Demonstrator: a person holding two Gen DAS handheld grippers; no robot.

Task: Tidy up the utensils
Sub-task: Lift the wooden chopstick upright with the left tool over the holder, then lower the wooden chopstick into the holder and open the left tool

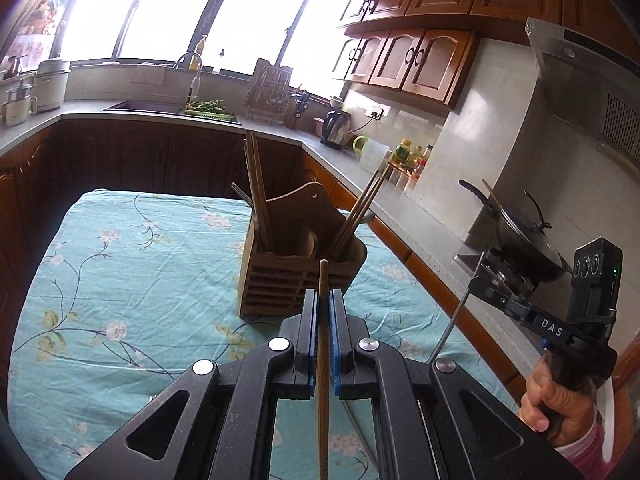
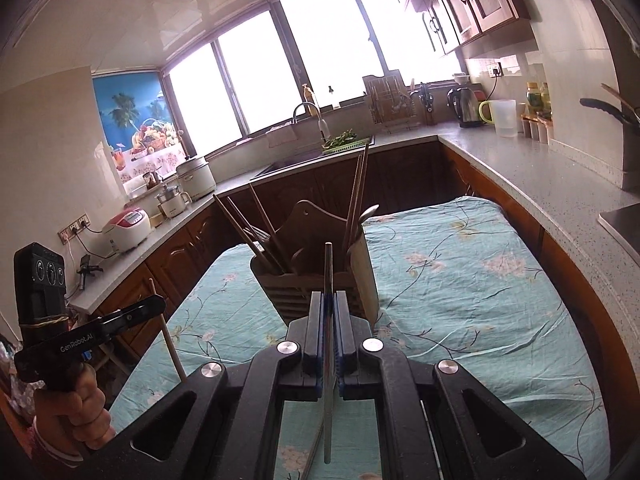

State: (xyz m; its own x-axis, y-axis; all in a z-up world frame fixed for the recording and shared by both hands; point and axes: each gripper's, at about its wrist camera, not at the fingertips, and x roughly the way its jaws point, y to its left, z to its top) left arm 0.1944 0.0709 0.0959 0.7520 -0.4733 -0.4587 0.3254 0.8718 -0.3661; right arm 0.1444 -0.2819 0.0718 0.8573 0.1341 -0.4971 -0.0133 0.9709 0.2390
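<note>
left gripper (image 1: 324,300): jaws clamped on a wooden chopstick (image 1: 323,360), upright, held above the desk (image 1: 120,280) | right gripper (image 2: 329,300): jaws clamped on a metal chopstick (image 2: 328,344), upright | beyond both: wooden utensil holder (image 1: 296,276) standing on floral cloth, chopsticks leaning in its left and right compartments | far: kitchen counter (image 1: 400,200), sink.
</note>
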